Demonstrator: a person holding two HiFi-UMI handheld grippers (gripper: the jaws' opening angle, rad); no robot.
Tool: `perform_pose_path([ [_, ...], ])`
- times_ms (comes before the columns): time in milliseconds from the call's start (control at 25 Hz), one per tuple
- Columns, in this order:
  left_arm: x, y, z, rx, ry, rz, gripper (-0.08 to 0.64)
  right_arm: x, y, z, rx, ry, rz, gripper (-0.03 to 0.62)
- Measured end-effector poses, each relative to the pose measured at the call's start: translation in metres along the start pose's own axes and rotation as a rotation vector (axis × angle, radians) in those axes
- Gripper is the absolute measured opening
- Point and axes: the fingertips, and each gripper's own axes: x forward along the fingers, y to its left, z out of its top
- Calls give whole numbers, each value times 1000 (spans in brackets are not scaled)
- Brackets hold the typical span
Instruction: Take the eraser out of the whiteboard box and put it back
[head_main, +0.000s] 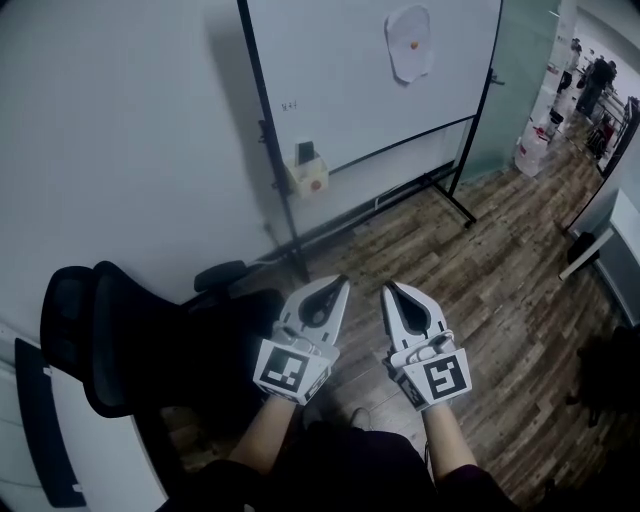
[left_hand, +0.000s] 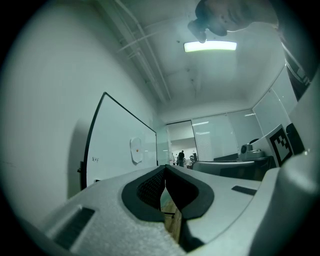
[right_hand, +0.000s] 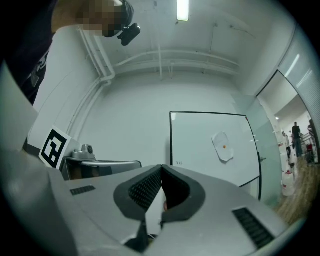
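A small cream whiteboard box hangs on the left post of the wheeled whiteboard. A dark eraser stands up out of the box. Both grippers are held side by side low in the head view, well short of the board, pointing toward it. My left gripper has its tips together and nothing between them. My right gripper is shut too and empty. In the left gripper view the whiteboard shows beyond the jaws of the left gripper. In the right gripper view the whiteboard lies past the right gripper.
A black office chair stands close on the left, against the white wall. A white sheet with an orange dot is stuck on the board. The board's stand foot reaches over the wooden floor. A white desk is at the right; people stand far off.
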Motion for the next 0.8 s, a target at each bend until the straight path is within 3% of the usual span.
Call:
perform_pose_path([
  [200, 20, -20, -10, 15, 23, -9, 5, -12, -25, -9, 31, 5, 10, 3],
  [400, 33, -13, -17, 7, 66, 10, 5, 0, -32, -17, 72, 2, 29, 3],
  [800, 81, 46, -39, 28, 52, 43, 5, 63, -67, -45, 64, 7, 47, 2],
])
